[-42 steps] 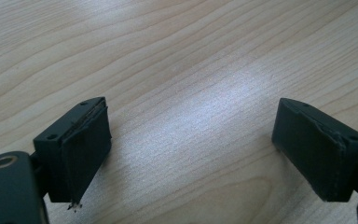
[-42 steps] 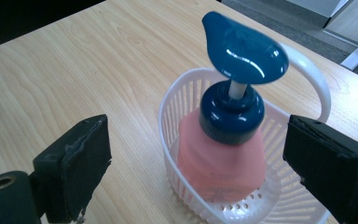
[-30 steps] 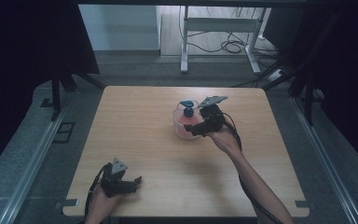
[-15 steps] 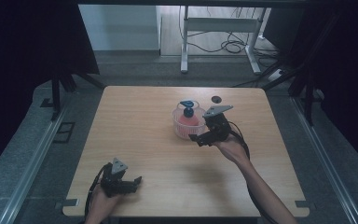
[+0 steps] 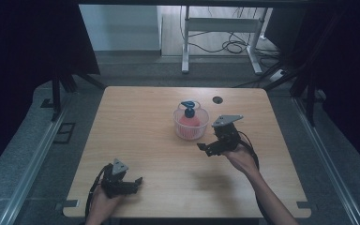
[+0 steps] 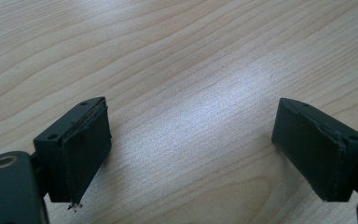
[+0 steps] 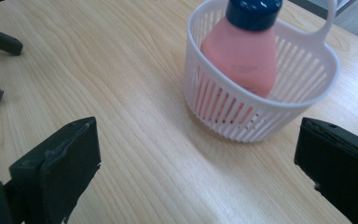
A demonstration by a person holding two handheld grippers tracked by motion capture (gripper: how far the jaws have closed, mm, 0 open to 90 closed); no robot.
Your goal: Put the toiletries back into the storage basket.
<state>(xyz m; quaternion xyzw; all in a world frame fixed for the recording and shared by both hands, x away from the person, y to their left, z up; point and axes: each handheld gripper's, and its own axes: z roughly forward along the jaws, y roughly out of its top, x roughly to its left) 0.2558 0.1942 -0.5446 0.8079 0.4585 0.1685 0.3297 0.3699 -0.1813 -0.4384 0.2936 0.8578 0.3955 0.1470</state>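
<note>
- While the right gripper is held just above the table, its jaws are seen spread wide with nothing between them; they have just been opening further.
- From the high view, this gripper is found just beside the white basket, on the side nearer the person, apart from it.
- A pink bottle with a dark blue cap is stood upright inside the basket, which is set on the table past its middle.
- In the right gripper view, the basket is seen ahead of the two black jaws, untouched, with the bottle leaned against its slotted wall.
- The left gripper is rested near the table's near edge, well apart from the basket.
- Its jaws are shown wide apart in the left gripper view, with bare wood between them.
- A small dark round hole is seen in the table beyond the basket.
</note>
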